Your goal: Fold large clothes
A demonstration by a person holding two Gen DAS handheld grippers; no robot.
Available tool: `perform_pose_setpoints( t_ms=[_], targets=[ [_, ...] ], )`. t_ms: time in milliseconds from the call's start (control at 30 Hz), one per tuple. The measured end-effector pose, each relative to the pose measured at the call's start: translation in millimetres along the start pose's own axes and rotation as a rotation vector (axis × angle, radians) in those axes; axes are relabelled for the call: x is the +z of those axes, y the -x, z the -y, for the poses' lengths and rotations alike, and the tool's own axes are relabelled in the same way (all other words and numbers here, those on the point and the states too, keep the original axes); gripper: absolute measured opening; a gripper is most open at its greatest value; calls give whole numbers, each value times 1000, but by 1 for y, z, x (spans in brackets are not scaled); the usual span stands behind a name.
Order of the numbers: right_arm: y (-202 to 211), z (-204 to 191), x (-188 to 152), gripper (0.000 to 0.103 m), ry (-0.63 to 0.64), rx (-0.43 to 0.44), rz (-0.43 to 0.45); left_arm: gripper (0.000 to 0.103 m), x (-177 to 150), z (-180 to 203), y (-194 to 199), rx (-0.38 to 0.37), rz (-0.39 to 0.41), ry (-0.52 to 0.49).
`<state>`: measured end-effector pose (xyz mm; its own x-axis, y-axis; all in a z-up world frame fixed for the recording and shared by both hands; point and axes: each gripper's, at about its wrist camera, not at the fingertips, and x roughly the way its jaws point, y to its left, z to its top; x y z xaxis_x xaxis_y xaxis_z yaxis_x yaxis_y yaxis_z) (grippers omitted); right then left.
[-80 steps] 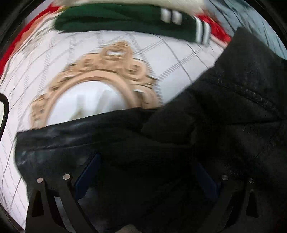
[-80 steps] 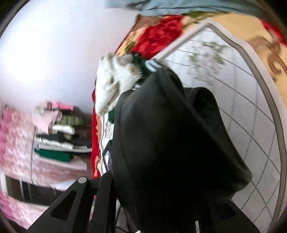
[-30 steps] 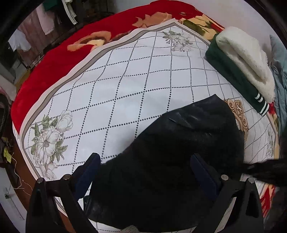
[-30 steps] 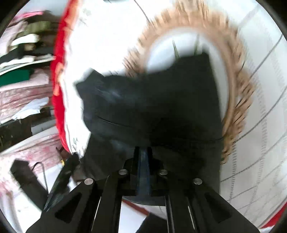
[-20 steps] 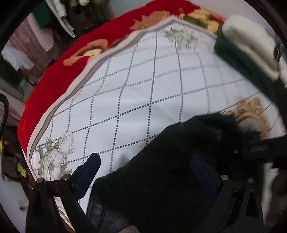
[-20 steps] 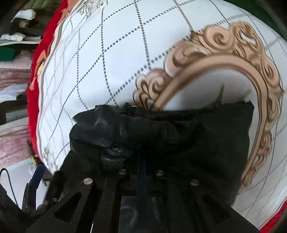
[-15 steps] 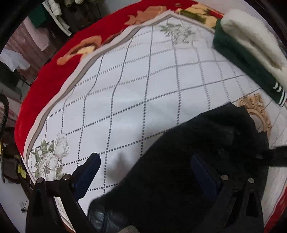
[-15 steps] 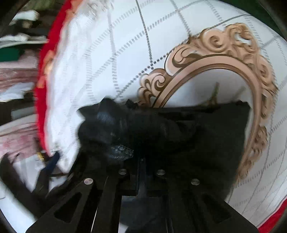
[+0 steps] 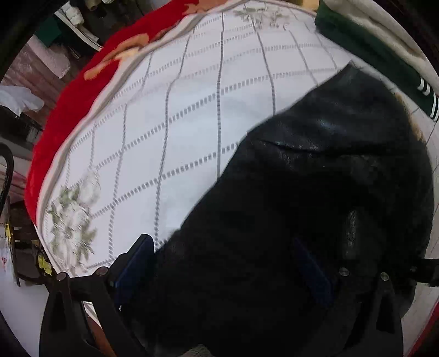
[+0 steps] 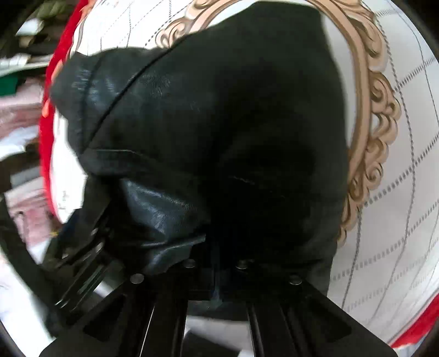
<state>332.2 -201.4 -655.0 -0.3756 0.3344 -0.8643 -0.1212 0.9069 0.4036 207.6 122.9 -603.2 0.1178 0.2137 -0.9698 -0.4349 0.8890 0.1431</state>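
The left gripper (image 9: 219, 263), jaws spread wide, has come in low over the black jacket (image 9: 315, 206) bunched at the bed's (image 9: 192, 123) near edge. The right gripper (image 10: 215, 272) stays clamped on its fold, now drawn closer: fold underway.

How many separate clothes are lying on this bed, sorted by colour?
Black: 1, the leather jacket
Green with white stripes: 1, the folded garment
Cream and fluffy: 1, the fleece on top of it
Total: 3
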Motion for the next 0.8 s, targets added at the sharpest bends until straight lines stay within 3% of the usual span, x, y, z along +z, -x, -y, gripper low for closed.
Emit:
perform_pose_setpoints(
  t_ms=[67,133,233,300,367,467,533,567,600,633,667,800],
  targets=[
    [31,11,0,7,-43,87,31,103,12,2,22,-15,62,-2],
    [68,18,1,7,-51,121,148,103,27,8,36,-23,114,-4],
    [86,24,19,7,-54,149,240,103,54,23,23,3,127,-24],
    [60,30,41,6,-55,95,210,103,69,36,-12,24,60,-60],
    [33,27,52,1,-38,47,177,103,76,37,-39,-7,4,-52],
    [48,22,54,3,5,43,150,103,80,23,-33,-67,-7,-11],
    [51,16,48,15,32,100,158,103,73,10,-13,-59,27,15],
    [64,24,37,40,51,163,177,103,67,3,-3,-55,41,29],
    [71,30,29,80,58,193,186,103,58,-5,7,-56,55,53],
    [79,44,19,95,61,216,198,103,44,-15,18,-61,65,87],
    [83,55,9,102,61,230,210,103,34,-20,22,-60,64,104],
    [42,101,-10,101,14,328,128,103,-6,-17,9,6,5,101]
  ],
)
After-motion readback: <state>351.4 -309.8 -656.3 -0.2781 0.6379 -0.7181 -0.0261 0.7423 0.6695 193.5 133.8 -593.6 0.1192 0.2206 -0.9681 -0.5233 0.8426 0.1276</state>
